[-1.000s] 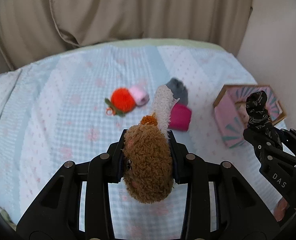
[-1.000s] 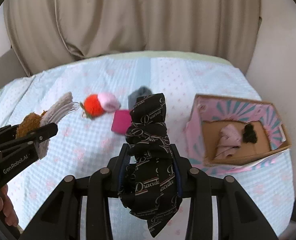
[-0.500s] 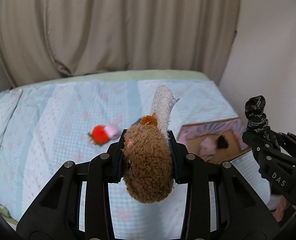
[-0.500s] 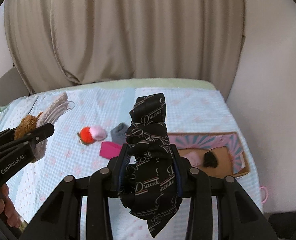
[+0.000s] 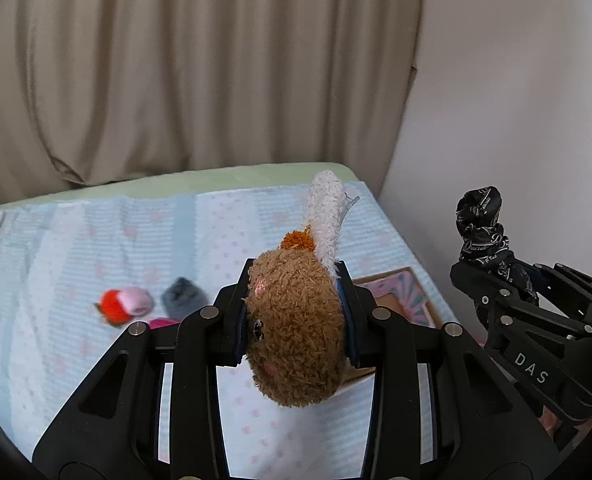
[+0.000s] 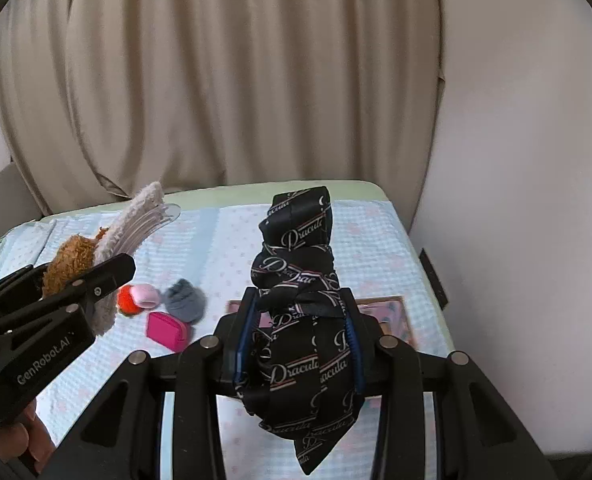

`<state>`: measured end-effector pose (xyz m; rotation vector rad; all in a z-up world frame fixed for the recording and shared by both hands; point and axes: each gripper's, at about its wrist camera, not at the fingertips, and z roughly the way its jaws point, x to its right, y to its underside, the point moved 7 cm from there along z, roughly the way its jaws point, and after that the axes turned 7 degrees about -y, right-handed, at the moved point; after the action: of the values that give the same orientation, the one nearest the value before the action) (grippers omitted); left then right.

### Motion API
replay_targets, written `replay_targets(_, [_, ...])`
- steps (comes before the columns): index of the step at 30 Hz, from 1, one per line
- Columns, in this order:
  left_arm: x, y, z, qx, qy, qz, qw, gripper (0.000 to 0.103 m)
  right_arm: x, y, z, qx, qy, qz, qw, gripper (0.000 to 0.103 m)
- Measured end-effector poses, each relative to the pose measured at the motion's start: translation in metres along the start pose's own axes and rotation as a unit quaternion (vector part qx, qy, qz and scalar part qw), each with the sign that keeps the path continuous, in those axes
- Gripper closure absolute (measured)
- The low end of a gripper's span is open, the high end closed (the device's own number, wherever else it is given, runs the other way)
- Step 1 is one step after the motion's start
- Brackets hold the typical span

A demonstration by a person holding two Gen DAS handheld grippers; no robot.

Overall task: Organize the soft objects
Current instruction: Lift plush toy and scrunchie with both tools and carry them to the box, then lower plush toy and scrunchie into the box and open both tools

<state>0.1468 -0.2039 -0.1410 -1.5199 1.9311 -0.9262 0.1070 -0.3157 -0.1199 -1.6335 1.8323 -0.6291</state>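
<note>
My left gripper point(image 5: 296, 320) is shut on a brown plush toy point(image 5: 296, 328) with a white fuzzy part point(image 5: 325, 216) sticking up; the toy point(image 6: 70, 260) shows at left in the right wrist view, held high above the bed. My right gripper point(image 6: 297, 344) is shut on a knotted black printed cloth point(image 6: 299, 312), whose top point(image 5: 479, 220) shows at right in the left wrist view. On the bed lie an orange-and-pink pompom point(image 6: 136, 298), a grey sock point(image 6: 184, 300) and a magenta pouch point(image 6: 166, 330). The pink box point(image 5: 399, 292) is mostly hidden behind the grippers.
A light blue patterned bedspread point(image 5: 76, 248) covers the bed, with beige curtains point(image 6: 216, 80) behind and a white wall point(image 6: 527, 160) close on the right. A hand point(image 6: 16, 440) holds the left gripper at the lower left of the right wrist view.
Both grippers have risen and pulled back from the bed, still holding their items. The bed objects look smaller and the box has slid behind the grippers.
</note>
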Motion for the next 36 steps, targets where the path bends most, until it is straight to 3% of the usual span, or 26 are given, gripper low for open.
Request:
replay_targets(9, [0.065, -0.001, 0.057, -0.033, 0.014, 0.003, 0.9993, 0.071, 0.075, 0.002, 0.051, -0.052, 0.011, 0.033, 0.998, 0.068])
replay_targets(18, [0.095, 0.022, 0.145, -0.123, 0.006, -0.013, 0.9923, 0.071, 0.126, 0.027, 0.128, -0.136, 0.003, 0.078, 0.988, 0.068])
replay_targets(25, [0.116, 0.069, 0.209, -0.194, -0.008, 0.007, 0.9809, 0.071, 0.154, 0.065, 0.188, -0.203, 0.003, 0.123, 0.972, 0.068])
replay_targets(32, [0.125, 0.126, 0.261, -0.271, -0.019, 0.041, 0.9616, 0.071, 0.166, 0.1, 0.219, -0.255, 0.0, 0.145, 0.956, 0.068])
replay_targets(36, [0.124, 0.143, 0.277, -0.295, -0.02, 0.06, 0.9533, 0.071, 0.164, 0.105, 0.227, -0.267, -0.004, 0.146, 0.952, 0.068])
